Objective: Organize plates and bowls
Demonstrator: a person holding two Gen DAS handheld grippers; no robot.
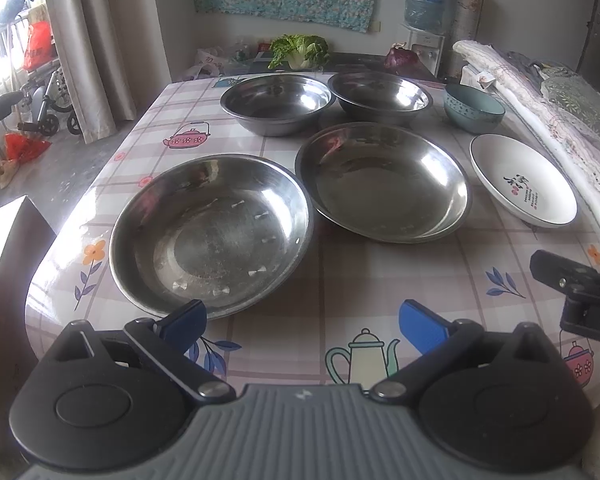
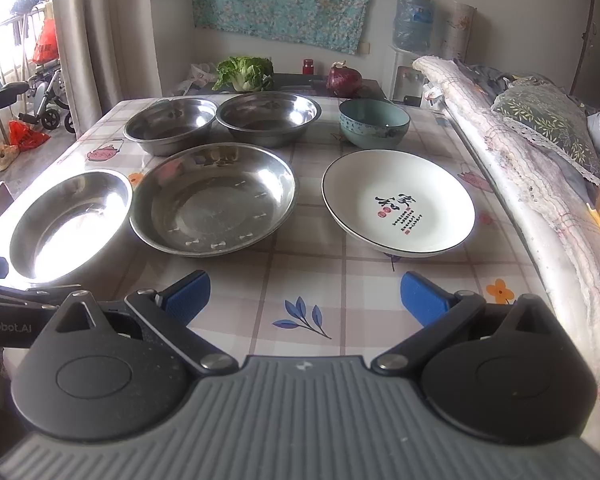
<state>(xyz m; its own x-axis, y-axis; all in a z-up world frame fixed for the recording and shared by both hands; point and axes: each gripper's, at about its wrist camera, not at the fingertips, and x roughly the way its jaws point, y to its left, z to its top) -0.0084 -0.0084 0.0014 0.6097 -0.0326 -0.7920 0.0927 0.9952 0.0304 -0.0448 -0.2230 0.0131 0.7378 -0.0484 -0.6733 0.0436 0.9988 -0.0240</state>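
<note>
Soft window daylight from the left, glare on steel plate (image 2: 70, 224), perhaps slight edge blur.

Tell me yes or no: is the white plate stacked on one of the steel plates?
No. In the right wrist view the white plate rests alone on the tablecloth, with a clear gap between it and the nearest steel plate.

Two shallow steel plates sit upright near the table's front edge: left steel plate (image 1: 212, 232), scuffed and sunlit, with right steel plate (image 1: 382, 182) just beside it, rims almost touching. Behind them, toward the far edge, two deeper steel bowls side by side: left steel bowl (image 1: 278, 102) and right steel bowl (image 1: 380, 96). Teal ceramic bowl (image 2: 374, 122) sits toward the far right corner. White plate (image 2: 398, 202), dark-rimmed with calligraphy print, lies in front of it by the right edge. All empty, unstacked.
</note>
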